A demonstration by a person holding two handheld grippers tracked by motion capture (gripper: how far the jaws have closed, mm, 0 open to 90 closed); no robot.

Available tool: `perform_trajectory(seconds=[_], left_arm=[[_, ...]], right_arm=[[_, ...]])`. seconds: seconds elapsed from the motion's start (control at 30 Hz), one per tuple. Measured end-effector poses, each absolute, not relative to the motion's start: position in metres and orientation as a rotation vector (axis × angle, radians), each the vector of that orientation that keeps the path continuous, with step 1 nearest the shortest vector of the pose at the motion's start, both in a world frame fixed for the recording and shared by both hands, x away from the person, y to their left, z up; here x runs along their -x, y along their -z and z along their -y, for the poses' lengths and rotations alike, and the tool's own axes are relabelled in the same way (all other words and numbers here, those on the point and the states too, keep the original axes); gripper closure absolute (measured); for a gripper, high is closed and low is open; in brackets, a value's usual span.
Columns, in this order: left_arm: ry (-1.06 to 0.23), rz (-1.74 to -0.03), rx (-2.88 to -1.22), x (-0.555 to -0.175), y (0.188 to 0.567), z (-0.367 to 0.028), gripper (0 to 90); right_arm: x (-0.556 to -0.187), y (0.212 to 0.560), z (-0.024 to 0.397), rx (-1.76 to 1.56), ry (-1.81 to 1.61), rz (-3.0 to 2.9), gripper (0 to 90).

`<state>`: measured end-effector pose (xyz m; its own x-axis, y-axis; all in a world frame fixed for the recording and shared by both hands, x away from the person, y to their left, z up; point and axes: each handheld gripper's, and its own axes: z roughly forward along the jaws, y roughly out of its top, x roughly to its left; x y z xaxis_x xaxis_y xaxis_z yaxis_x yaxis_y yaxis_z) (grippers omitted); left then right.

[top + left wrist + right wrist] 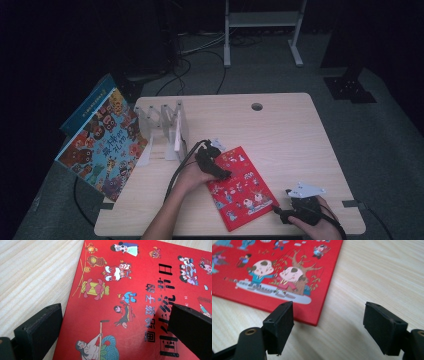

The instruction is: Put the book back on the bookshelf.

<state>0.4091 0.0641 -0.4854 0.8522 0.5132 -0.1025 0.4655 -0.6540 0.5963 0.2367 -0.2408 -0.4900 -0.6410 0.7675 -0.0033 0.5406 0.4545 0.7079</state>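
We see the left gripper (220,172) poised over the upper left part of the red picture book (241,187), its jaws spread wide and released. In the left gripper view one jaw stands over the bare wood beside the book's edge and the other over the cover's black lettering; we cannot tell whether either pad touches the cover. Nothing is clamped between them.

The right gripper (278,211) sits at the near right of the light wooden table (290,130), just beside the book's lower right corner. In the right gripper view its jaws stand partly apart with only bare tabletop between them, the left jaw close to the corner of the red cover (274,272), and we see no grip on it.

The book lies flat, cover up, turned at an angle near the table's front edge, between the two hands.

Farther out, we find a pale slotted book rack (165,131) standing at the table's back left, just behind the left hand (192,175). A large, colourful picture book (102,142) leans tilted off the table's left side, against the rack's outer end. A round cable hole (257,106) marks the far edge, and a grey metal frame (262,30) stands on the dark floor beyond.
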Motion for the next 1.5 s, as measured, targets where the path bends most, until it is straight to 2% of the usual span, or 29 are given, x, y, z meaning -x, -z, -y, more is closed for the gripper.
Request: perform_trajectory(seconds=[0.2,0.43,0.57,1.1,1.2,1.5], left_arm=[[-0.105,-0.706,-2.372,-0.408,0.487,-0.066,0.0],[-0.115,-0.71,-2.345,-0.406,0.488,-0.068,0.0],[-0.121,-0.726,-2.348,-0.406,0.488,-0.068,0.0],[-0.132,-0.782,-2.339,-0.405,0.487,-0.067,0.0],[-0.131,-0.786,-2.333,-0.404,0.488,-0.067,0.0],[-0.131,-0.773,-2.332,-0.404,0.488,-0.068,0.0]], right_arm=[[-0.239,0.493,0.239,-1.113,-0.97,-2.394,18.2],[-0.243,0.493,0.241,-1.136,-0.977,-2.417,15.9],[-0.25,0.492,0.245,-1.151,-0.956,-2.392,18.7],[-0.298,0.491,0.272,-1.225,-0.939,-2.356,18.0],[-0.294,0.491,0.272,-1.211,-0.961,-2.348,21.2],[-0.261,0.485,0.257,-1.148,-1.045,-2.399,19.4]])
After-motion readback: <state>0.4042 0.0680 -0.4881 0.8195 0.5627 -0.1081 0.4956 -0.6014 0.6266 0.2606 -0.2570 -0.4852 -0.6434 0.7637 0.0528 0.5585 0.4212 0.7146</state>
